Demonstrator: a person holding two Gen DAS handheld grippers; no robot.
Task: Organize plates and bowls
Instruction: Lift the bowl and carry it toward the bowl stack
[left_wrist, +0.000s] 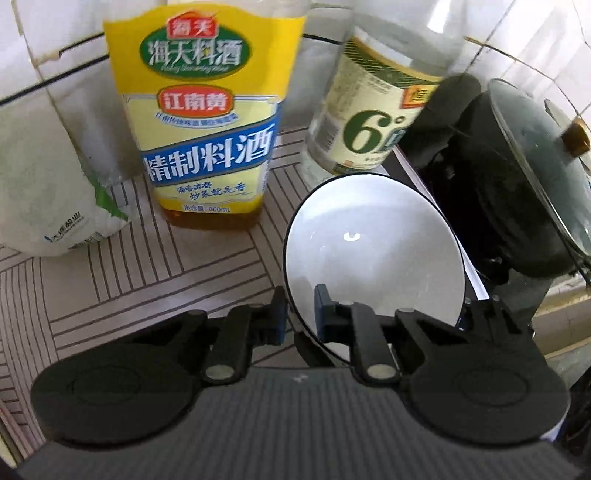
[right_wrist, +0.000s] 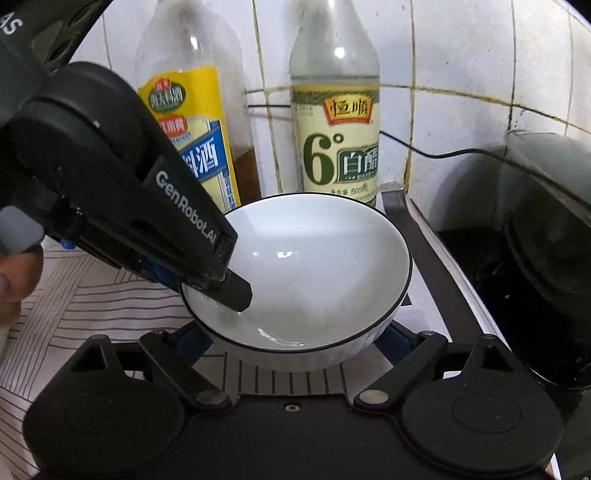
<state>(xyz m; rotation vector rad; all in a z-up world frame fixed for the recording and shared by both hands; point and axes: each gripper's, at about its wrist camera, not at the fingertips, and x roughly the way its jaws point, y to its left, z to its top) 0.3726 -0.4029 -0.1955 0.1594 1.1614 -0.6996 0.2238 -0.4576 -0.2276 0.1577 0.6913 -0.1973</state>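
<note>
Presently, the left gripper (left_wrist: 299, 314) is clamped on the near-left rim of the white bowl (left_wrist: 373, 251), one finger inside the wall and the other outside; the right wrist view shows that inner finger (right_wrist: 236, 291) pressed against the bowl's inside at about 9 o'clock. The bowl, white with a thin dark rim, sits on the line-patterned counter mat (left_wrist: 110, 295). The right gripper (right_wrist: 291, 341) stands with its jaws wide apart, one blue pad on either side of the bowl's base at 6 o'clock; whether they touch it cannot be told. Behind the bowl, at 11 o'clock, stands the yellow-labelled cooking wine bottle (right_wrist: 195, 122); at 12 o'clock, the white vinegar bottle (right_wrist: 336, 129). A dark lidded pot (left_wrist: 517, 177) sits at 3 o'clock, a white bag (left_wrist: 48, 192) at 9 o'clock.
</note>
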